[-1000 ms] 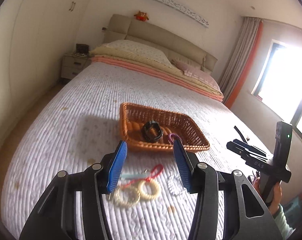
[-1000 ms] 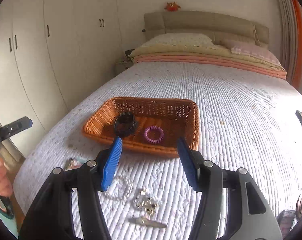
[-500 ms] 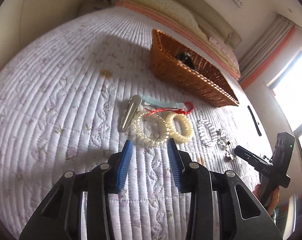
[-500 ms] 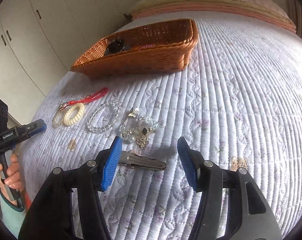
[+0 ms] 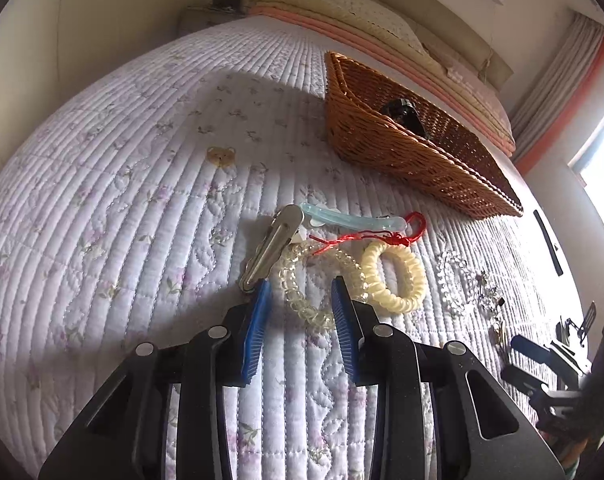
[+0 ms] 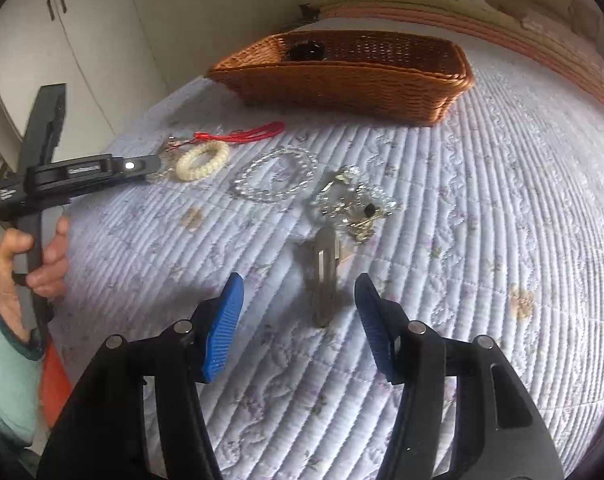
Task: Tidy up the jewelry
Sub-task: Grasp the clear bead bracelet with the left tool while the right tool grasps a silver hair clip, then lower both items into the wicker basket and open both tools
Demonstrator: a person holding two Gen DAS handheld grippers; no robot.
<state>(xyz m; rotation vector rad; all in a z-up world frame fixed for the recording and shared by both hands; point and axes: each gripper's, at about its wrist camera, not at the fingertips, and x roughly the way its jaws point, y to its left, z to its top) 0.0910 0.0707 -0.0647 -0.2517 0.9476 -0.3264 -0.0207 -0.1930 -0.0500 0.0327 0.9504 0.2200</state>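
Note:
On the quilt lie a clear bead bracelet (image 5: 288, 288), a cream coil hair tie (image 5: 394, 276), a red cord (image 5: 374, 236), a pale blue clip (image 5: 350, 218) and a silver clip (image 5: 272, 248). My left gripper (image 5: 301, 286) hangs low over the clear bracelet. Its jaws are closing with the bracelet's near arc between them, and the pads are not pressing on it. My right gripper (image 6: 299, 284) stands open over a second silver clip (image 6: 326, 276), which lies lengthwise between the jaws. A wicker basket (image 6: 342, 80) behind holds a black piece (image 6: 304, 50).
A crystal bracelet (image 6: 276, 178) and a tangle of sparkly jewellery (image 6: 350, 206) lie between the two grippers. A hand (image 6: 34, 256) holds the left tool at the bed's edge. Pillows and folded bedding fill the far end. A black strip (image 5: 548, 242) lies to the right.
Both grippers have sunk close to the quilt and tilted down. The left jaws have narrowed around the clear bracelet. The silver clip now lies lengthwise between the right jaws.

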